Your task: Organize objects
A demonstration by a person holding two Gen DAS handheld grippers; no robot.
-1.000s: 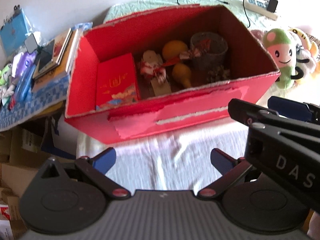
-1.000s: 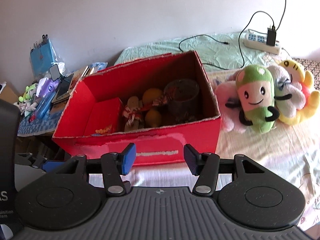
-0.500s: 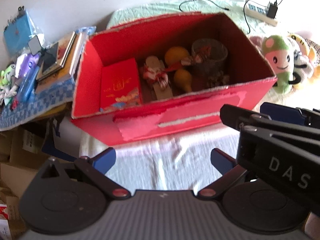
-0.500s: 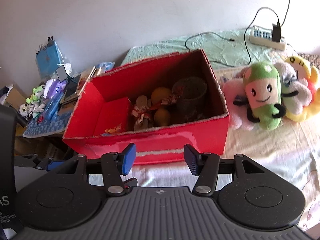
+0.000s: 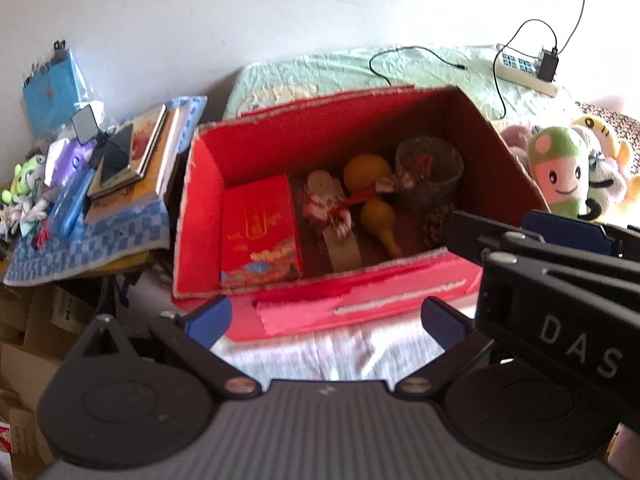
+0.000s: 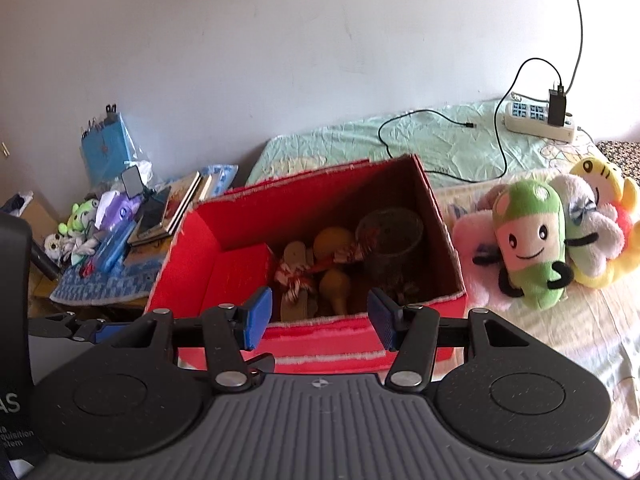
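An open red box (image 5: 360,308) (image 6: 328,344) stands on the bed. It holds a red booklet (image 5: 260,232), yellow gourds (image 5: 376,208) (image 6: 334,284), a ribboned trinket (image 5: 326,204) and a clear cup (image 5: 430,172) (image 6: 390,240). My left gripper (image 5: 326,320) is open and empty in front of the box's near wall. My right gripper (image 6: 318,316) is open and empty too, also short of the near wall. The right gripper's black body (image 5: 560,280) crosses the right side of the left wrist view.
Plush toys (image 6: 532,236) (image 5: 564,172) lie right of the box. A power strip (image 6: 540,120) and a cable (image 6: 420,128) rest on the green sheet behind. Books, a phone and small toys (image 5: 120,160) (image 6: 120,232) crowd a blue checked cloth at the left, above cardboard boxes (image 5: 24,344).
Both grippers have drawn back and risen from the box, which now sits smaller and farther in both views. The fingers kept their spread and nothing was picked up.
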